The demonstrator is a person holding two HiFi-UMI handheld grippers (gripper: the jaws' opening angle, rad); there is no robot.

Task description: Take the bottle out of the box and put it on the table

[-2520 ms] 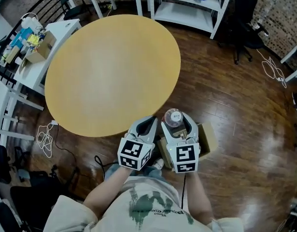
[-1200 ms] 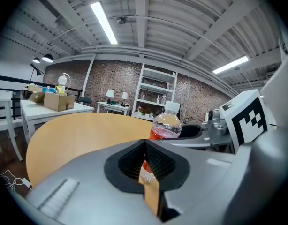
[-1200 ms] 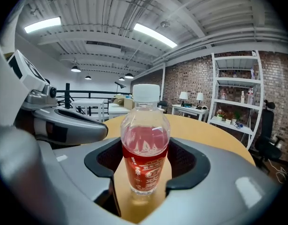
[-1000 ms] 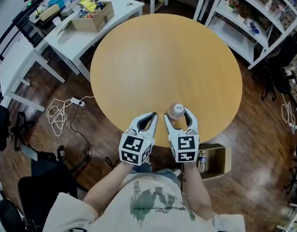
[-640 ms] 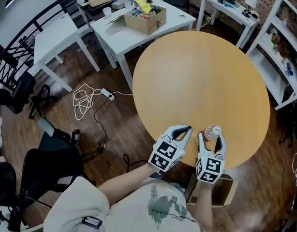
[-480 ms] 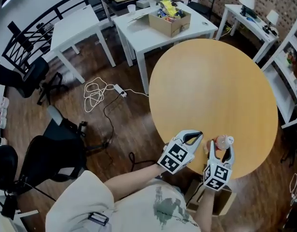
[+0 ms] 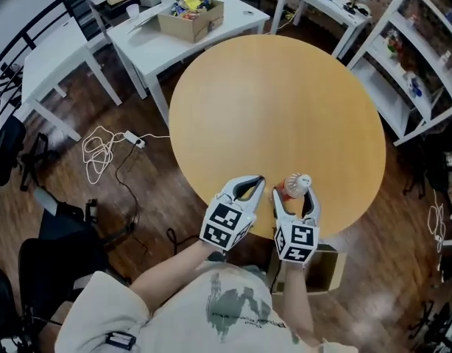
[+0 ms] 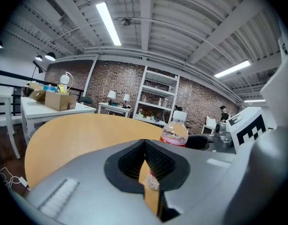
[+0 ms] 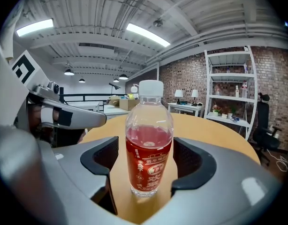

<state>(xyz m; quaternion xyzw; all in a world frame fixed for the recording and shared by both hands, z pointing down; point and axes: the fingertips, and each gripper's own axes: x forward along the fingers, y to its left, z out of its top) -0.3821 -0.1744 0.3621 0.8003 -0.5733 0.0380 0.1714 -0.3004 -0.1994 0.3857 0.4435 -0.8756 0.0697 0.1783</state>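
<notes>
A clear bottle [image 9: 148, 149] with red drink and a white cap stands upright on the round wooden table [image 7: 270, 109], close to its near edge. My right gripper [image 7: 295, 195] is around it and its jaws are opening; a gap shows on each side of the bottle, so the pads are off it. My left gripper [image 7: 254, 181] hovers just left of the bottle [image 7: 298, 182], shut and empty. From the left gripper view the bottle [image 8: 174, 132] shows beyond the closed fingertips. The open cardboard box [image 7: 327, 267] sits on the floor under the table's edge, behind my right hand.
A white table [image 7: 138, 35] with a cardboard box of odds and ends [image 7: 189, 17] stands at the far left. White shelves [image 7: 417, 72] line the right side. Cables [image 7: 101, 149] lie on the wooden floor at left, near a black chair [image 7: 5, 153].
The bottle was held over the box on the floor; it has been carried onto the table's near edge. The right jaws have spread away from it. The left gripper stayed shut beside it.
</notes>
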